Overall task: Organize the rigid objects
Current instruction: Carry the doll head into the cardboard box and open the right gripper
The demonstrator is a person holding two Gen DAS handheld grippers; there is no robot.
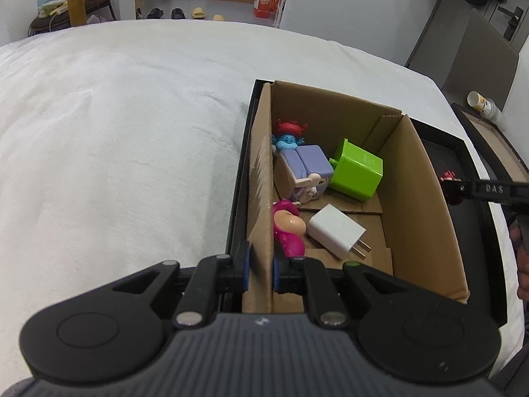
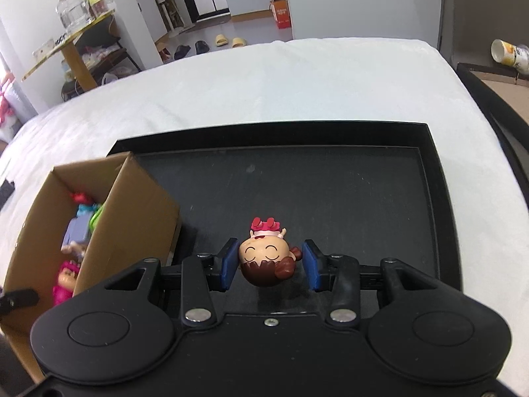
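A cardboard box [image 1: 416,198] stands in the left part of a black tray [image 2: 330,182] on a white cover. My left gripper [image 1: 261,271] is shut on the box's near left wall, one pad on each side. Inside lie a blue troll [image 1: 287,137], a purple block toy [image 1: 309,165], a green charger [image 1: 358,173], a white charger [image 1: 337,231] and a pink doll [image 1: 287,228]. My right gripper [image 2: 269,264] is shut on a brown-haired figurine [image 2: 264,258], head towards me, just above the tray floor to the right of the box.
The white cover [image 1: 115,132] spreads wide to the left and beyond the tray. A tipped can [image 2: 509,53] rests by a second dark-rimmed tray [image 2: 489,79] off the right edge. A hand [image 1: 522,264] shows at the far right.
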